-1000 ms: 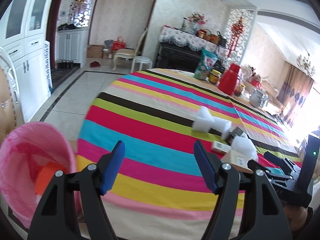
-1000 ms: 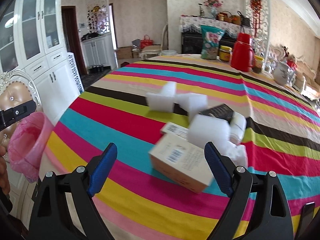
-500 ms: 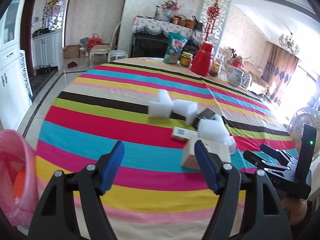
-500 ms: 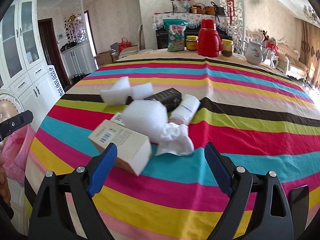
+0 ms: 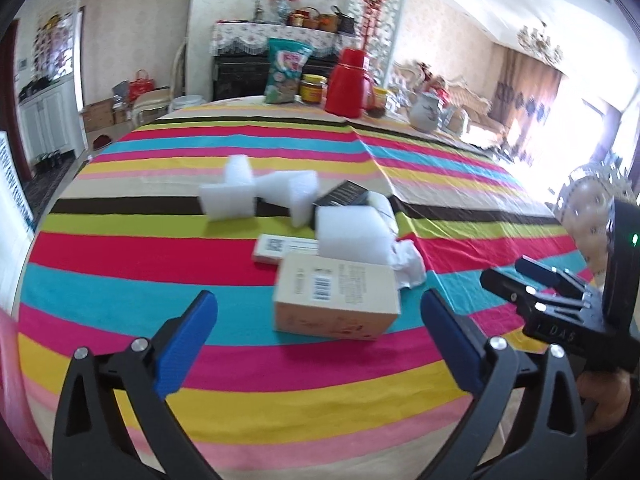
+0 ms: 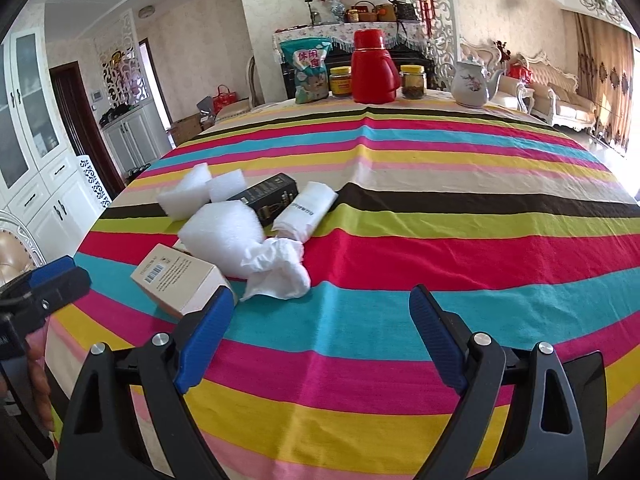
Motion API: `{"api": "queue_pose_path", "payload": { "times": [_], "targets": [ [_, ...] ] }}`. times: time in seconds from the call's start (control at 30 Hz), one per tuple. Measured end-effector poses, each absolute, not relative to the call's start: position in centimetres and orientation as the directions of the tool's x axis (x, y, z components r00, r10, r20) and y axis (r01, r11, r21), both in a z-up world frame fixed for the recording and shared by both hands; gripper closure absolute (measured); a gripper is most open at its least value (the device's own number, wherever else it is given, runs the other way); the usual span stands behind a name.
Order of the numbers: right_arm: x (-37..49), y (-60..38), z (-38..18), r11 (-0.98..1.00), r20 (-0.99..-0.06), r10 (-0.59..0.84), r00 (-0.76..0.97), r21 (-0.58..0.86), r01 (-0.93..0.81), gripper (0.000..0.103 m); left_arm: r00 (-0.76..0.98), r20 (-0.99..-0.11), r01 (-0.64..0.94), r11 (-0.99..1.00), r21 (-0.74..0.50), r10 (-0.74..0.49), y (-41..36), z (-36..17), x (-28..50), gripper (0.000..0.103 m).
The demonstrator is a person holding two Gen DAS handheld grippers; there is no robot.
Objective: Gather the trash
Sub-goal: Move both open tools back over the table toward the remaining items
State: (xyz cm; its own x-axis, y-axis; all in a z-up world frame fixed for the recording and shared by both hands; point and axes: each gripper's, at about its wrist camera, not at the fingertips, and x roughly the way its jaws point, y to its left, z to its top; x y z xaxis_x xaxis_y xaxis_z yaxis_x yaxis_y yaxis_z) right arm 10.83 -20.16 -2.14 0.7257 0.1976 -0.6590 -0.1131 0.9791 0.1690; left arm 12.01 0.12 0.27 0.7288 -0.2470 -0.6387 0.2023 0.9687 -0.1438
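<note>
trash pile (image 6: 240, 236) | teapot (image 6: 472, 82) sharp only in right view

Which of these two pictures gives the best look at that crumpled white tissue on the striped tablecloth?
The right wrist view shows it best: the crumpled tissue lies whole and sharp in the open, beside the foam block. In the left wrist view the tissue is blurred and partly hidden behind the cardboard box.

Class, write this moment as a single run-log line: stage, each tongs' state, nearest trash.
stage: approaching trash pile | left tongs: opening, empty | right tongs: open, empty | nearest: beige cardboard box on striped tablecloth
</note>
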Motion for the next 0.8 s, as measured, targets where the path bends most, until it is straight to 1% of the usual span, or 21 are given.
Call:
{"api": "queue_pose_path", "payload": {
  "times": [0.17, 0.43, 0.67, 0.8],
  "targets": [
    [10.9, -21.1, -2.1, 0.979, -0.659, 0.191, 0.728, 0.186, -0.088, 0.018, 0.692, -0.677, 0.245, 0.964, -0.106, -0.251, -2.5, -1.4, 13.6, 0.004],
    [11.1, -21.9, -2.3, 0.979, -0.661, 0.182, 0.728, 0.190, -0.072, 0.018, 0.644, -0.736, 0.234, 0.970, -0.069, -0.208, -3.8, -4.1, 16.1, 0.004],
    [11.2, -22.1, -2.5, 0.979, -0.667, 0.180, 0.723, 0.189, -0.070, 0.018, 0.623, -0.759, 0.248, 0.968, -0.036, -0.188, -4.2, -5.1, 17.1, 0.004],
    [11.3, -22.0, -2.5, 0.980, -0.671, 0.180, 0.720, 0.186, -0.072, 0.018, 0.621, -0.762, 0.285, 0.958, -0.002, -0.186, -4.4, -5.2, 17.5, 0.004]
  ]
}}
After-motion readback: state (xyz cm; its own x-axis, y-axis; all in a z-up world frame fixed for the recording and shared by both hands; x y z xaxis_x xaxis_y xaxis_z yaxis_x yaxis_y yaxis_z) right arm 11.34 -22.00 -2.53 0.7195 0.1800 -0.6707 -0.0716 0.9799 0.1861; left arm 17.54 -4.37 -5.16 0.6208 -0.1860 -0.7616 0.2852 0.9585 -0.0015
